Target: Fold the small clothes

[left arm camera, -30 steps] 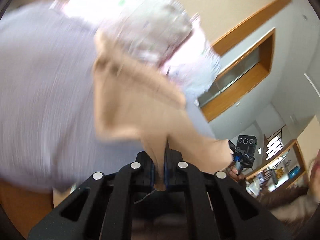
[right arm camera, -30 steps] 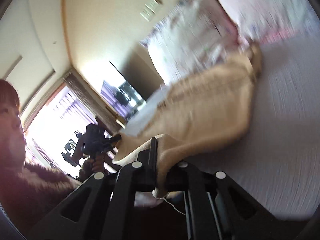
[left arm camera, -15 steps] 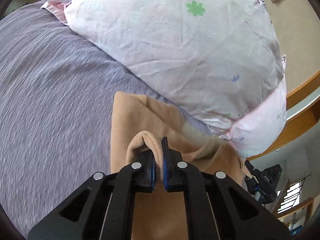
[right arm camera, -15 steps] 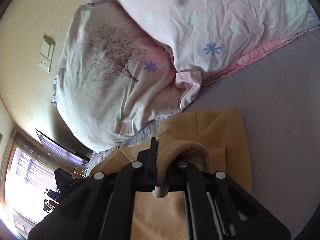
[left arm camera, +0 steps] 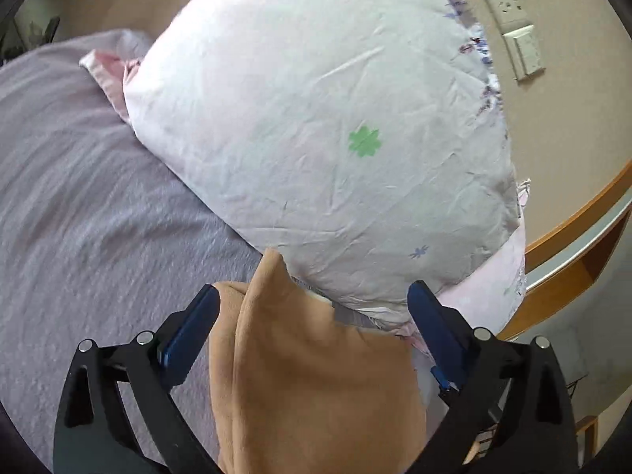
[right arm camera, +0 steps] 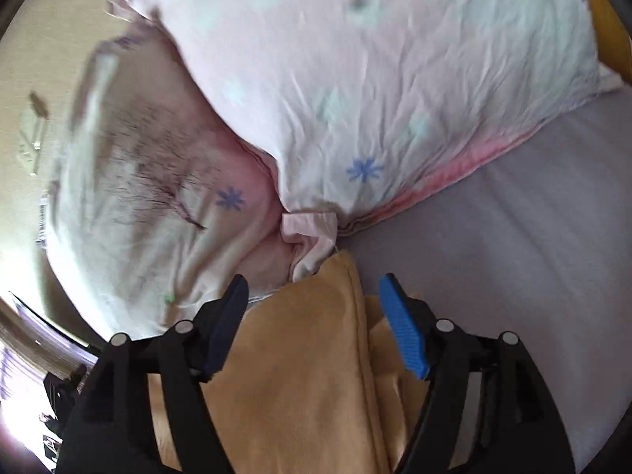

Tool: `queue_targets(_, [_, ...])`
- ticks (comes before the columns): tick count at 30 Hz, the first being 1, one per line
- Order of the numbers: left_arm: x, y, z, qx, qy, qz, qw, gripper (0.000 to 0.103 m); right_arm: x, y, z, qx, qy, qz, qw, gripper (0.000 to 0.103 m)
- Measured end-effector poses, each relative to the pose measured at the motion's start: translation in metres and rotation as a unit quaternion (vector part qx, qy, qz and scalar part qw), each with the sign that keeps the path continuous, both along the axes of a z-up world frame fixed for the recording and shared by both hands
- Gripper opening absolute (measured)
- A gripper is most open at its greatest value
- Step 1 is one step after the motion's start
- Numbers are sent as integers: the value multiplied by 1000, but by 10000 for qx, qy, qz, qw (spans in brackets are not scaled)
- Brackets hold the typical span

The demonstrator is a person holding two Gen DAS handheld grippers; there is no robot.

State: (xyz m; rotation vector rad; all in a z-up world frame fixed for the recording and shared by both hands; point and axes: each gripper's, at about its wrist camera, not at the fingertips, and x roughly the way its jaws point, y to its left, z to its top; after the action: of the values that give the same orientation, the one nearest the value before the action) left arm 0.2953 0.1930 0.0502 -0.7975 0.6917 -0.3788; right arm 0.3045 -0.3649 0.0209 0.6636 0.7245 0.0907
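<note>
Bedroom: bed (left arm camera: 91,213) under a lilac sheet, two pale pillows (left arm camera: 328,126) against a beige wall with a switch plate (left arm camera: 513,27). Tan garment (left arm camera: 312,387) flat on the sheet, far edge touching the pillows, one layer lying over another with a fold line visible along its length in the right view (right arm camera: 316,375). Left gripper (left arm camera: 312,316) above the garment, jaws wide apart, nothing between them. Right gripper (right arm camera: 314,312) likewise over the cloth, jaws apart and empty, blue pads (right arm camera: 403,335) exposed. Judged handling: light, soft, fleece-like fabric, limp under its own weight, not slippery, not fragile; prone to bunching and to dragging the lower layer along. Best hold: pinch at two corners or along one free edge, both layers together, well clear of the pillows.
</note>
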Motion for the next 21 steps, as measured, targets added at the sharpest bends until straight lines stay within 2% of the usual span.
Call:
queue_targets(3, [-15, 0, 0, 413, 283, -292, 9983, 96, -41, -11, 8, 73, -424, 216, 9988, 80])
queue_targets(6, [-33, -12, -18, 830, 671, -633, 9923, 93, -67, -16, 2, -20, -850, 401, 9956, 82])
queue_targets(7, [-36, -14, -25, 848, 770, -706, 9909, 90, -71, -19, 0, -35, -922, 398, 9949, 82])
queue_targets(11, [-52, -23, -49, 888, 1120, -942, 9852, 84, -66, -20, -17, 252, -816, 392, 9956, 82])
queue_targets(13, [-60, -27, -47, 1096, 999, -851, 9853, 84, -63, -21, -17, 340, -792, 444, 9953, 82])
queue_targets(15, [-63, -30, -48, 1066, 1007, -733, 9865, 79, -68, -21, -14, 300, -927, 456, 9942, 83])
queue_targets(16, [-66, -31, -50, 996, 1074, -651, 9871, 65, -72, -20, -13, 305, -981, 458, 9937, 84])
queue_targets(17, [-66, -31, -54, 921, 1162, -576, 9873, 44, -74, -22, -12, 331, -1030, 448, 9931, 85])
queue_targets(18, [-66, -32, -60, 666, 1350, -636, 9866, 30, -76, -22, -11, 368, -1064, 436, 9927, 86])
queue_targets(19, [-67, -31, -64, 471, 1454, -621, 9863, 20, -76, -23, -11, 423, -1084, 437, 9922, 86])
queue_targets(21, [-69, -33, -58, 348, 1399, -582, 9878, 16, -77, -27, -13, 536, -1095, 432, 9916, 86])
